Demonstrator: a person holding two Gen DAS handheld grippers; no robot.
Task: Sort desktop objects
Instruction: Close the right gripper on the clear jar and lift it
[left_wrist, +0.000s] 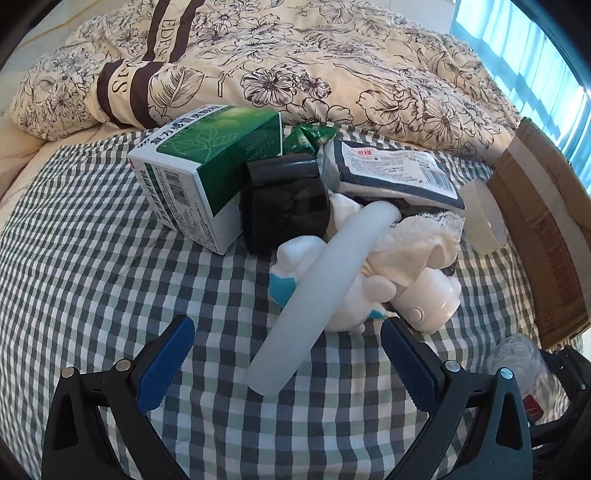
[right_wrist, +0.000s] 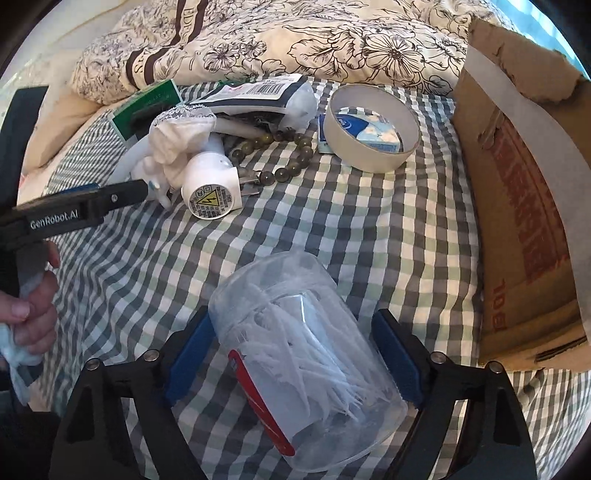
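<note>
Cardboard box (right_wrist: 524, 206) stands open at the right edge of the checked cloth (right_wrist: 332, 221) on the bed; likely the sorting bin, stiff enough to take drops. Medicine carton (left_wrist: 195, 177) leans at the back left of the pile: light, rigid, best gripped across its narrow faces. Clear jar (right_wrist: 303, 369) of white picks lies tilted between the right gripper (right_wrist: 295, 369) pads, which appear clamped on its sides; smooth plastic, light, likely slippery, so the hold should stay on the mid-body. Frosted tube (left_wrist: 314, 295) lies diagonally across the pile, its near end pointing between the spread, empty jaws of the left gripper (left_wrist: 288, 354); looks semi-soft, may roll, take it mid-length. Tape roll (right_wrist: 373, 125) rests flat beside the box: rigid rim. Bead bracelet (right_wrist: 291, 155) is loose and floppy; pinch one bead.
</note>
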